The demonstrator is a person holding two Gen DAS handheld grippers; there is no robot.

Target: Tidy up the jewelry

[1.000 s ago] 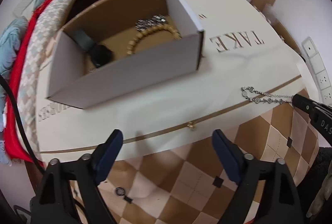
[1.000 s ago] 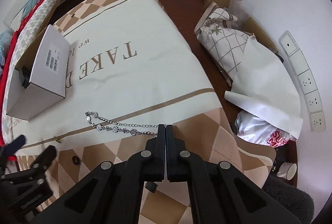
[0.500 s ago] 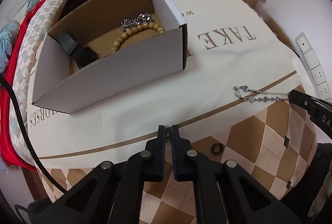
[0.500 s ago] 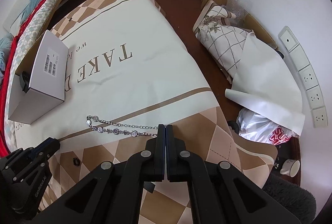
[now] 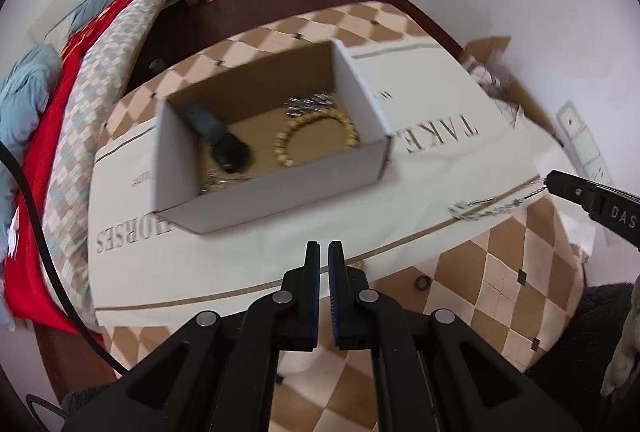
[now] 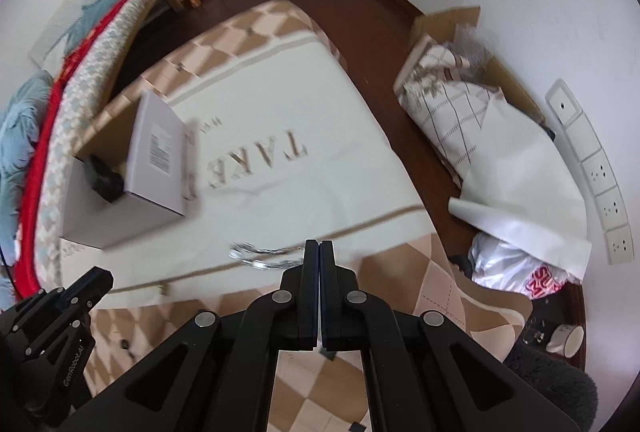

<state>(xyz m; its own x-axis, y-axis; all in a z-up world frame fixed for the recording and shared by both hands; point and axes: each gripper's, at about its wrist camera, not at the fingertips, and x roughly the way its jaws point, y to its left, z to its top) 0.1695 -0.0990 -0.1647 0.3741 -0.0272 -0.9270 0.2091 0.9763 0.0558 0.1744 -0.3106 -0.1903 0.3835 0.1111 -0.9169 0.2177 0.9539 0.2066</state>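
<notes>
1. Jaws first: the right gripper is pressed closed on one end of a silver chain, whose other end trails out to the left above the cloth; whether that free end rests on the cloth or hangs just over it is blurred
2. The left gripper has its jaws nearly together with only a thin slit between; a small gold piece had best be assumed there, but nothing shows in the slit, so I cannot tell if it holds anything
3. Slip risk: the chain is thin and pinched at its very end, so a quick swing could pull it free, dropping it short of the box
4. Snag risk: the dangling length may catch the near wall of the box if carried too low, dragging or tipping the light cardboard
5. Tangle risk: the box already holds a bead bracelet, a dark watch and other silver pieces; dropping the chain onto these could knot it with them
6. A small ring lies on the chequered border near the left gripper and could be nudged off the edge by a careless pass
</notes>
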